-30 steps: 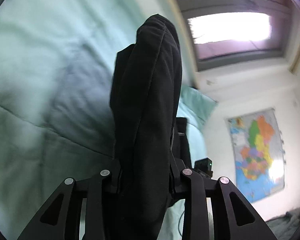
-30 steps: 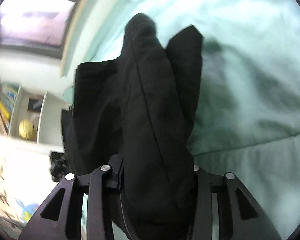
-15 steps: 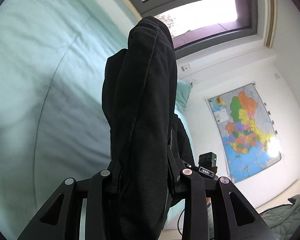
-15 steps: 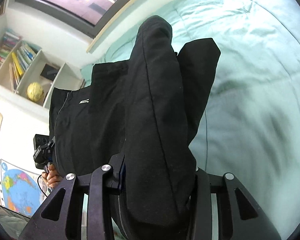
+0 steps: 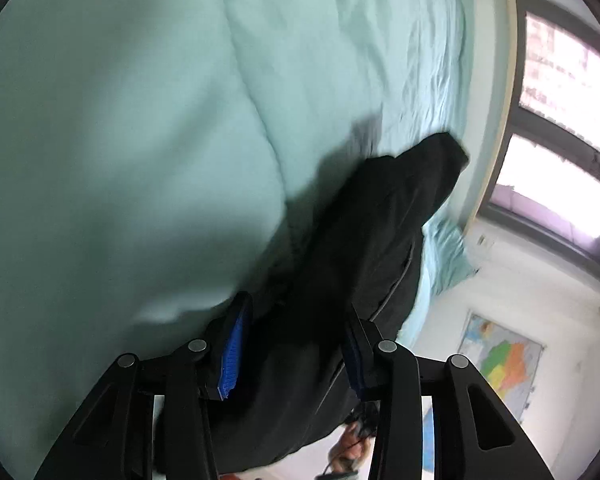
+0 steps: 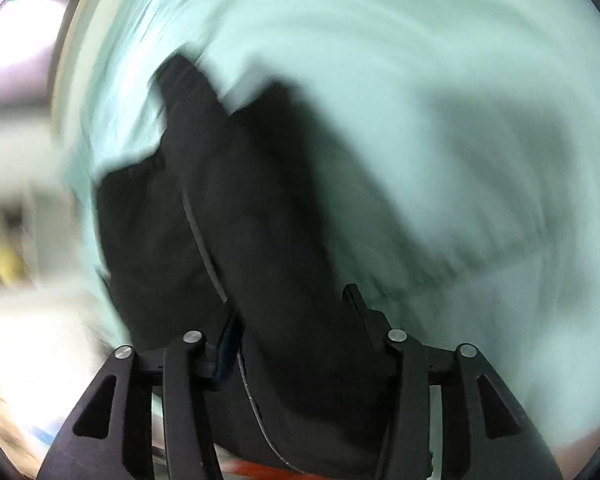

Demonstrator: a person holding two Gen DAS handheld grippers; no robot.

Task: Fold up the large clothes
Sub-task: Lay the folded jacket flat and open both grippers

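Observation:
A large black garment (image 5: 364, 264) with a thin grey zip line lies between the fingers of my left gripper (image 5: 296, 344) over the pale green bedcover (image 5: 140, 120). The left jaws stand apart, with the blue pad (image 5: 233, 354) bare and a gap to the cloth. In the right wrist view, which is motion-blurred, the same black garment (image 6: 256, 216) runs between the fingers of my right gripper (image 6: 292, 328), whose jaws also stand apart around it. The cloth drapes down toward the bed.
The bedcover (image 6: 460, 80) fills most of both views. A window (image 5: 560, 168) and a wall map (image 5: 504, 364) are at the right of the left wrist view. A hand with the other gripper (image 5: 352, 444) shows below the cloth.
Both grippers swung down toward the bed with the garment. Both sets of jaws have widened from a tight hold, and the left blue pad now shows. The right view has become blurred.

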